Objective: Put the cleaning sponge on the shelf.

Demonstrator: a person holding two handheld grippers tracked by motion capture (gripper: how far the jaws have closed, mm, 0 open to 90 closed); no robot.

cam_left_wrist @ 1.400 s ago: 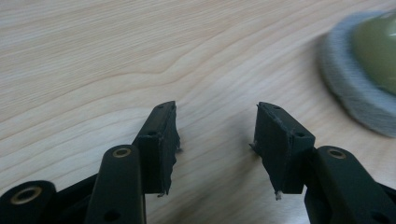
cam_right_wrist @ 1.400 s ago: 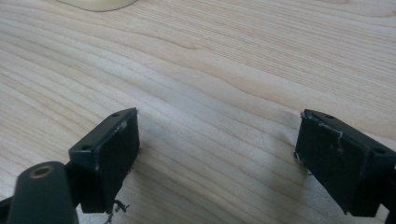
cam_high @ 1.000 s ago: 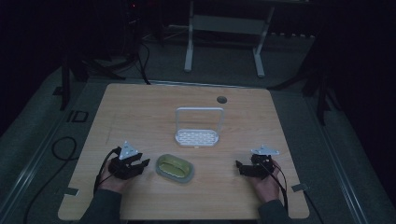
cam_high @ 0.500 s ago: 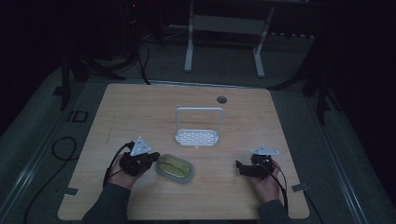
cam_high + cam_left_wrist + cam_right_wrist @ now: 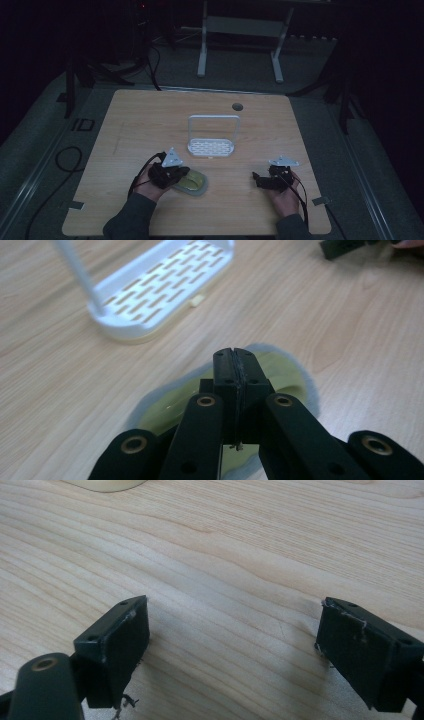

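Note:
An oval yellow-green dish (image 5: 196,184) with a pale grey rim lies on the wooden table (image 5: 150,120), left of centre near the front. My left gripper (image 5: 181,175) hangs over the dish's left part. In the left gripper view its jaws (image 5: 234,360) are pressed together with nothing visible between them, above the dish (image 5: 287,375). A white slotted rack (image 5: 211,146) with an upright loop handle stands just behind; it also appears in the left gripper view (image 5: 160,290). My right gripper (image 5: 259,180) rests at the front right, open over bare wood (image 5: 232,645).
A round cable hole (image 5: 237,106) sits near the table's far edge. A white metal stand (image 5: 240,30) is on the floor beyond, and cables (image 5: 65,160) lie at the left. The other gripper (image 5: 345,246) shows at the top right of the left gripper view.
My left gripper has moved right and slightly forward, from beside the dish to over its left part. The right gripper has stayed put.

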